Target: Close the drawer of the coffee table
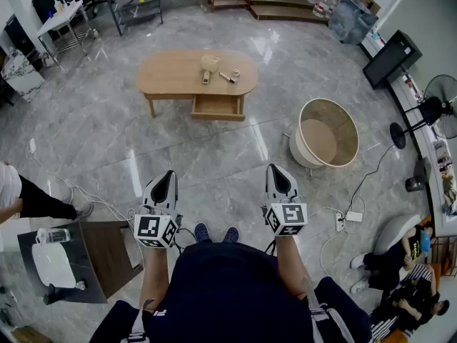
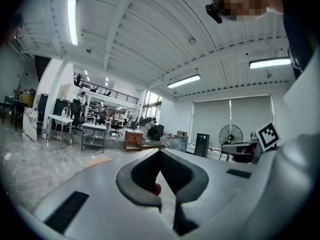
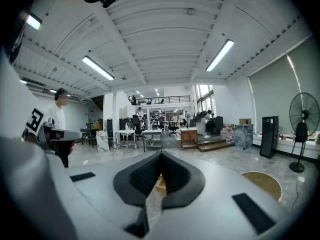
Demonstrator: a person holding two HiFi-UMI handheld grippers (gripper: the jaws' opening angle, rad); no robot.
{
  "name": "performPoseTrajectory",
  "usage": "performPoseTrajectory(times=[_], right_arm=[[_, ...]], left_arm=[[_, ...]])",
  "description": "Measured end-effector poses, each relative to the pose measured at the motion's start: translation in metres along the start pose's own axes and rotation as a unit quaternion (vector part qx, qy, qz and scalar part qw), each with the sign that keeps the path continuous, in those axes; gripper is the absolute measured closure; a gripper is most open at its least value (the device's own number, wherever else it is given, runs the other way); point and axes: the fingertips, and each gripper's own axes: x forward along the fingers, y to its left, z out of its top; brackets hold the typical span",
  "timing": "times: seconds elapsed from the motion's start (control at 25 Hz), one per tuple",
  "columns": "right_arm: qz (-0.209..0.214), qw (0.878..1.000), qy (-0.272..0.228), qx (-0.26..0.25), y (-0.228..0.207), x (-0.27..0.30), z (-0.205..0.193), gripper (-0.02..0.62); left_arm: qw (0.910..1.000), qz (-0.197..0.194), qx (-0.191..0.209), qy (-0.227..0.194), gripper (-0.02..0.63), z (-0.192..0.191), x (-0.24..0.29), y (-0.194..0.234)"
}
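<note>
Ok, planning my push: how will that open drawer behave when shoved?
The drawer looks shallow and wooden, so it is probably stiff and light. It likely slides straight in. The table stands on glossy floor, so a hard shove might scoot it.

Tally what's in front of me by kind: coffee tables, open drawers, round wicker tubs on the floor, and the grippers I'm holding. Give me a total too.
Coffee table: 1
Open drawer: 1
Round wicker tub: 1
Grippers: 2, the left gripper and the right gripper
Total: 5
</note>
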Motion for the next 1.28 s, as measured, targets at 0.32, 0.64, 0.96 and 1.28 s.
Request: performPoseTrajectory(times=[0.32,0.64,0.96,1.28], right_arm=[[0.004,1.000,0.002,-0.001,0.005,0.010,-0.002,0.570],[-0.009,1.000,-0.005,0.006,0.006,0.012,-0.002,0.569],[-0.012,1.000,-0.014,0.020,0.030,0.018,-0.003,0.569],[-0.037,0.999,-0.019,0.023,0.051,0.008,-0.006,0.569]], left_arm=[[1.0000,0.003,-0.004,-0.006,0.581,0.002,-0.003,0.010],[0.9999,0.001,0.008,-0.008,0.581,0.003,-0.001,0.018],[0.9999,0.000,0.009,-0.009,0.581,0.005,-0.004,0.050],[0.9993,-0.035,0.010,-0.006,0.581,0.004,-0.006,0.061]])
